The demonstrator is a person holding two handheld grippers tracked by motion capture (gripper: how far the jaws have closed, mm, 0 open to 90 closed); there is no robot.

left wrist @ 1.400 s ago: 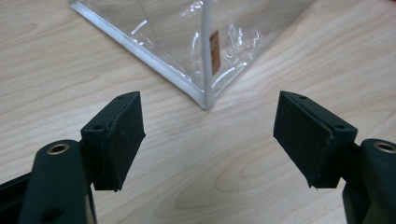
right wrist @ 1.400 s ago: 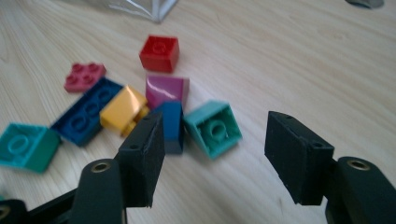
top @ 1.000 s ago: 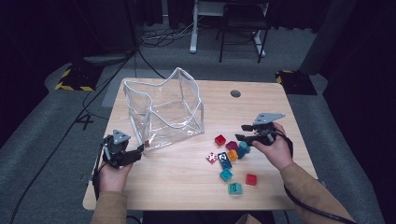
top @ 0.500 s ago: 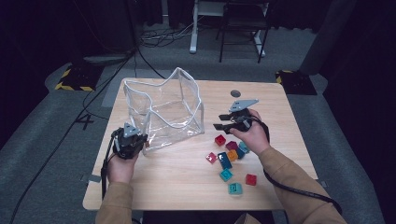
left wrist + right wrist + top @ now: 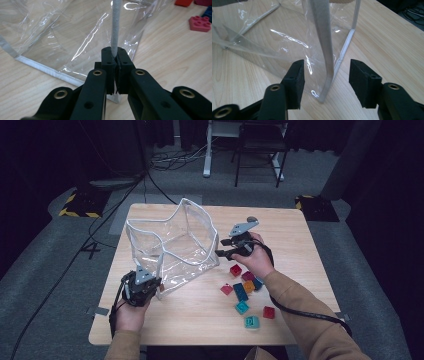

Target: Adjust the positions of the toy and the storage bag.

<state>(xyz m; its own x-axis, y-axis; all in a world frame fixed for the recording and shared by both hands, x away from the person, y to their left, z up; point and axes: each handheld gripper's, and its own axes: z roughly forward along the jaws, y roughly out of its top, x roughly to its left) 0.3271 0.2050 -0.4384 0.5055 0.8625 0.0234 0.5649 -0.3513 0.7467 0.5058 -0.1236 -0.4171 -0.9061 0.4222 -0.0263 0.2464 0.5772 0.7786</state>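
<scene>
On the left of the wooden tabletop (image 5: 300,235), the left hand-held gripper (image 5: 142,287) is clamping its jaws tight on the grey-white edge strip (image 5: 115,27) of the clear plastic bag (image 5: 170,245), at the bag's near left corner. The bag is standing open in the middle-left of the tabletop. At its right corner, the right hand-held gripper (image 5: 222,247) is holding its jaws apart, straddling the corner seam (image 5: 327,72) without pressing it. Coloured building blocks (image 5: 245,287) are lying scattered just right of the bag.

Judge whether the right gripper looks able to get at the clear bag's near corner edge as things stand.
Probably yes: the right gripper stands open with the clear bag edge between its jaws, nothing in the way.
</scene>
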